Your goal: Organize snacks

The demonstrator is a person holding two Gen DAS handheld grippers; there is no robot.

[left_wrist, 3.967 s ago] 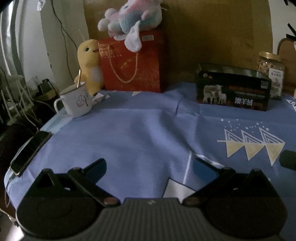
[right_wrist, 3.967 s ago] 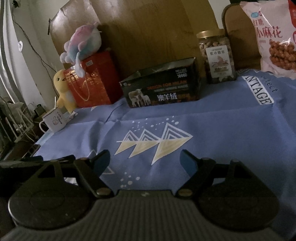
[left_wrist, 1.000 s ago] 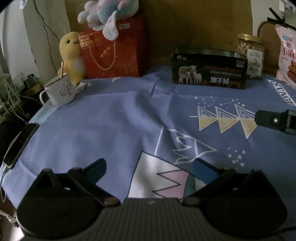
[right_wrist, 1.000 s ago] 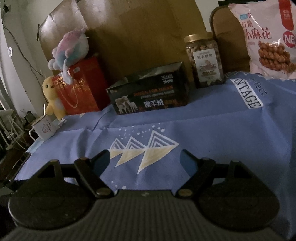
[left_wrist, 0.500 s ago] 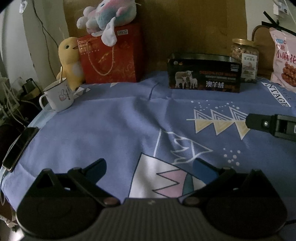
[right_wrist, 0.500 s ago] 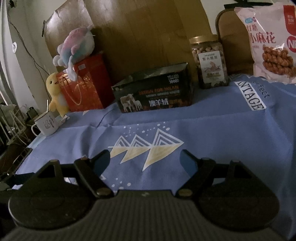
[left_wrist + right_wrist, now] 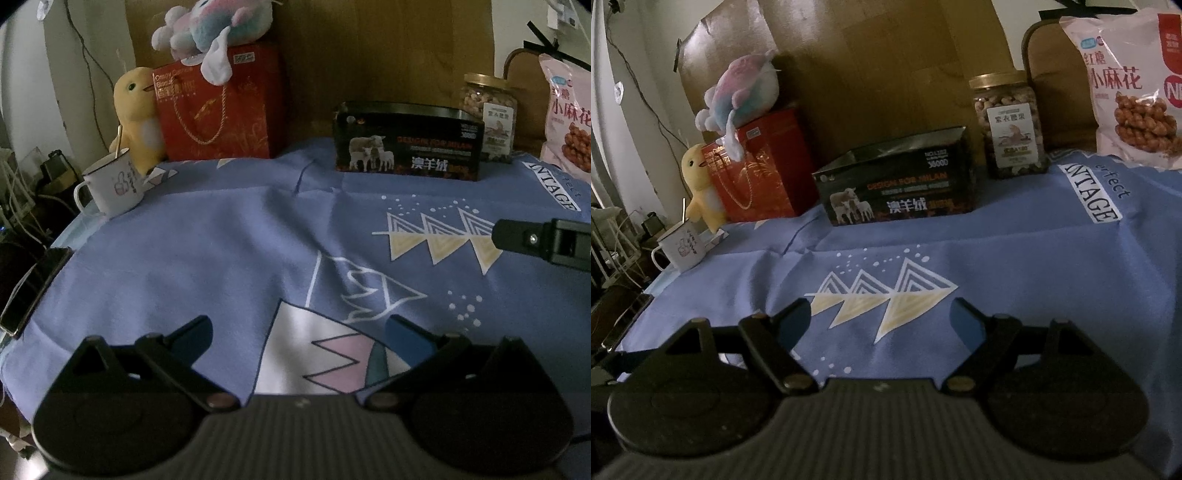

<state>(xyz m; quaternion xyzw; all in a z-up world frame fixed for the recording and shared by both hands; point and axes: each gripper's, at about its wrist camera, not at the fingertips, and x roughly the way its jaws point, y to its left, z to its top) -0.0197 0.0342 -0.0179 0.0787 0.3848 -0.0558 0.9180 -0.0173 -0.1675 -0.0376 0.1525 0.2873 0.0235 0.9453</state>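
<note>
A clear jar of nuts (image 7: 1010,125) with a gold lid stands at the back of the blue-clothed table; it also shows in the left wrist view (image 7: 489,114). A pink bag of fried twists (image 7: 1130,79) leans at the back right, also in the left wrist view (image 7: 569,114). An open black box (image 7: 897,184) with sheep printed on it stands left of the jar, also in the left wrist view (image 7: 406,146). My left gripper (image 7: 297,334) is open and empty above the near cloth. My right gripper (image 7: 881,319) is open and empty, well short of the box.
A red gift bag (image 7: 218,110) with a plush toy (image 7: 210,26) on top stands at the back left beside a yellow plush duck (image 7: 135,114). A white mug (image 7: 110,184) sits near the left edge. A phone (image 7: 29,288) lies on the left edge.
Both grippers have drifted slightly over the cloth, so the objects at the back have shifted a little in both views. Both grippers stay open and empty.
</note>
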